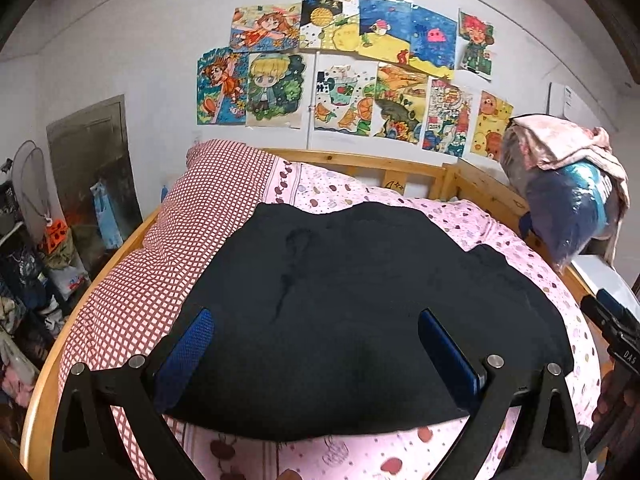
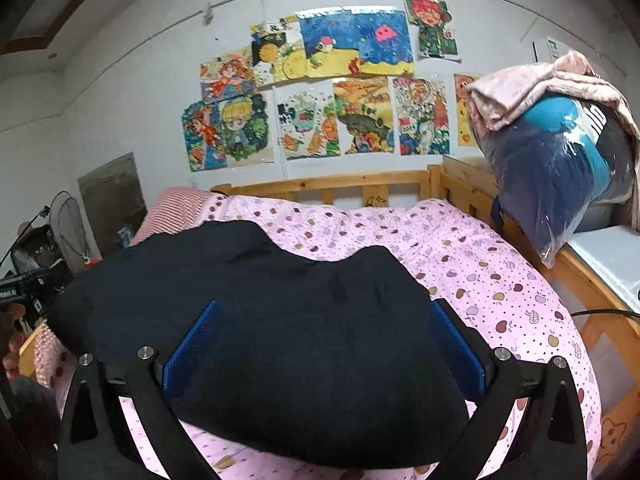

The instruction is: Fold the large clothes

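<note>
On the bed's pink sheet lies a dark garment, spread flat, its near edge under both grippers. The left gripper and right gripper each hover with fingers spread wide apart, holding nothing. Folds and seams in the black cloth are hard to make out.

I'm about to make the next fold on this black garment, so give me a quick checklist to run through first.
1. Left gripper open: ok.
2. Right gripper open: ok.
3. Black garment lying on the pink bedsheet: ok.
4. Garment flat, no bunching: not ok, far edge looks wavy.
5. Near hem between each gripper's fingers: cannot tell.
6. Bagged bundle clear of garment: ok.
</note>
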`<state>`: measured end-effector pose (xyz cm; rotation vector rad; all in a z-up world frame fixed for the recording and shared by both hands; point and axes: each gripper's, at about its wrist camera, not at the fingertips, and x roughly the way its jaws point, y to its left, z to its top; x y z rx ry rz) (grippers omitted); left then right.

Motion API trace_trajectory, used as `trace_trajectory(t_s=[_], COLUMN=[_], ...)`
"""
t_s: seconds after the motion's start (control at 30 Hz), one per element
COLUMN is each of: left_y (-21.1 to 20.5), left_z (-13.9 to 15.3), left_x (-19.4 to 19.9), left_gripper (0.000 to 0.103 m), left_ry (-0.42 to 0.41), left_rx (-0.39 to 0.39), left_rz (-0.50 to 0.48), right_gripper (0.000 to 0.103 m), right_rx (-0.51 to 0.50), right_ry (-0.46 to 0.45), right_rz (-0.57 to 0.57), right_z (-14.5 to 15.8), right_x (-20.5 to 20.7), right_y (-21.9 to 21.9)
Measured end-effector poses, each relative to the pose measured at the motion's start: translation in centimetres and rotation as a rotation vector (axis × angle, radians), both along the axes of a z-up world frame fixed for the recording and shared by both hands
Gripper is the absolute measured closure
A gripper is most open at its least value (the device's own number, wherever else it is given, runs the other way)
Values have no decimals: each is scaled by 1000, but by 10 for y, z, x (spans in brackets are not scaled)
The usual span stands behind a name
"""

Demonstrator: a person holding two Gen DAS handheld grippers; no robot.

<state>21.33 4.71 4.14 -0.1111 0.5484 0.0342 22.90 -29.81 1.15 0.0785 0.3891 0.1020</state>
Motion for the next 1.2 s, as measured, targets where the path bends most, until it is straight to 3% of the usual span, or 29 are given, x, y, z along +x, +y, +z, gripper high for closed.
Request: trace_trajectory(t_s=[0.27,0.8,1.2], left_y=[-3,-15,-25], left_z=[4,25,37], left_x=[-33,-86,-111], left_gripper=[0,0,0], left_ry=[-18,-99,-152], left_rx=[-54,-11,19], left_rz=[-23,-22,-39], right_gripper=[2,2,2], right_rx=[21,21,42], right_ry=[-28,-140,-140], right_rz=[19,57,66], right_z=[8,24,24], right_x=[-27,-80,-94], right_y=[11,40,38])
